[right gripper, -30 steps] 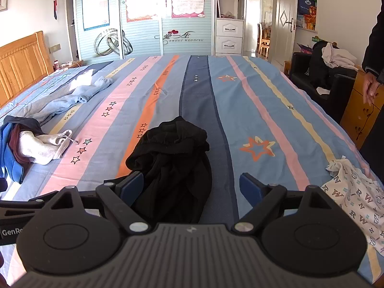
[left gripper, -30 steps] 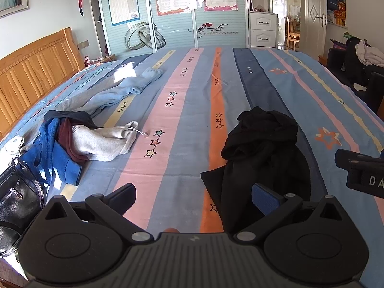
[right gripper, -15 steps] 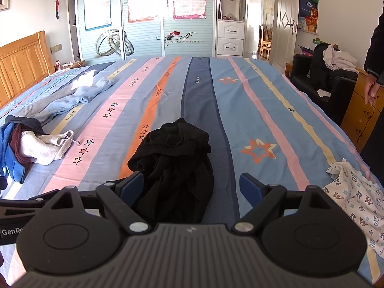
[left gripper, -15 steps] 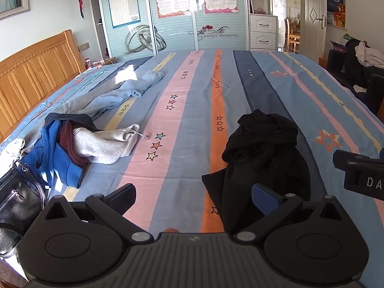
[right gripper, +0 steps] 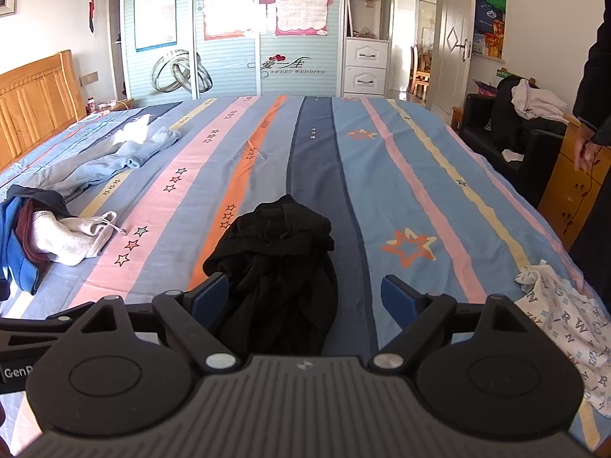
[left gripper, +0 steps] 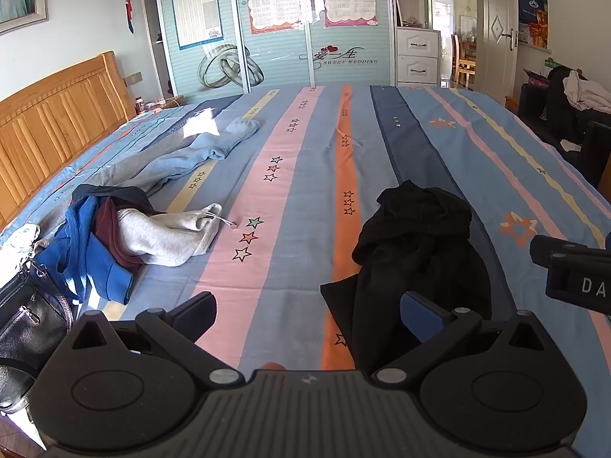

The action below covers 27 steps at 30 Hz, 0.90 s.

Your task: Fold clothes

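Observation:
A crumpled black garment lies on the striped bedspread near the front edge. My left gripper hovers open just left of it, nothing between its fingers. My right gripper is open too, held above the garment's near end, which shows between its fingers without being pinched. The right gripper's body pokes in at the right edge of the left wrist view.
A pile of blue, maroon and grey clothes lies left, light blue trousers behind it. A black handbag sits at the bed's left corner. A white lettered cloth lies right. A person stands by a wooden cabinet.

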Each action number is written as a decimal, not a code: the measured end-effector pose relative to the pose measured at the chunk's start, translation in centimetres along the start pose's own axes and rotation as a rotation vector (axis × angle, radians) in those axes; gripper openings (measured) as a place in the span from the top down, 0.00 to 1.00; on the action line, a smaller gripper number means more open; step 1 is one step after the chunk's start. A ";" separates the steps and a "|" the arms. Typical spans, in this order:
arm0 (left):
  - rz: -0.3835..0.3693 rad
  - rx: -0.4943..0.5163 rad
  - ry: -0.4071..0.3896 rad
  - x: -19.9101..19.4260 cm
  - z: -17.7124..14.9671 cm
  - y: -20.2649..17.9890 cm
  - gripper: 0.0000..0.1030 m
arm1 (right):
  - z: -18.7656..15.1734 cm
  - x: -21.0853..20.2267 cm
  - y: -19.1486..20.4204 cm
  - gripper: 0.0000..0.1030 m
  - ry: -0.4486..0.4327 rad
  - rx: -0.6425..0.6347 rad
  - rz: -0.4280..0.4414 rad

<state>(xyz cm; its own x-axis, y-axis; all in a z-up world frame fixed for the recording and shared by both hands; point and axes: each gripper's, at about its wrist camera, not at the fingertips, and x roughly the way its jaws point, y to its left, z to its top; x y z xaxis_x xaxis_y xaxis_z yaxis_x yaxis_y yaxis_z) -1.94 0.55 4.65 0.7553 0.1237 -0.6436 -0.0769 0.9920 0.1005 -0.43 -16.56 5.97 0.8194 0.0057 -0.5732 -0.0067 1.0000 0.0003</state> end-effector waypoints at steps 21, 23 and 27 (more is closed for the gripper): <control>-0.005 0.000 -0.028 -0.7 0.1 0.2 0.01 | 0.6 -1.0 0.6 0.15 -0.031 -0.013 0.004; -0.006 -0.002 -0.028 -0.7 0.2 0.3 0.01 | 0.7 -1.1 0.7 0.15 -0.032 -0.015 0.008; -0.005 -0.005 -0.030 -0.8 0.2 0.4 0.01 | 0.7 -1.2 0.9 0.15 -0.033 -0.020 0.015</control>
<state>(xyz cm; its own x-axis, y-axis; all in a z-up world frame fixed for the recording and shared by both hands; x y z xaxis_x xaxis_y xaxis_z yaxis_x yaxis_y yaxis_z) -2.46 0.85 5.33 0.7748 0.1182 -0.6210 -0.0763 0.9927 0.0938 -0.99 -15.67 7.22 0.8378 0.0208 -0.5456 -0.0303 0.9995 -0.0084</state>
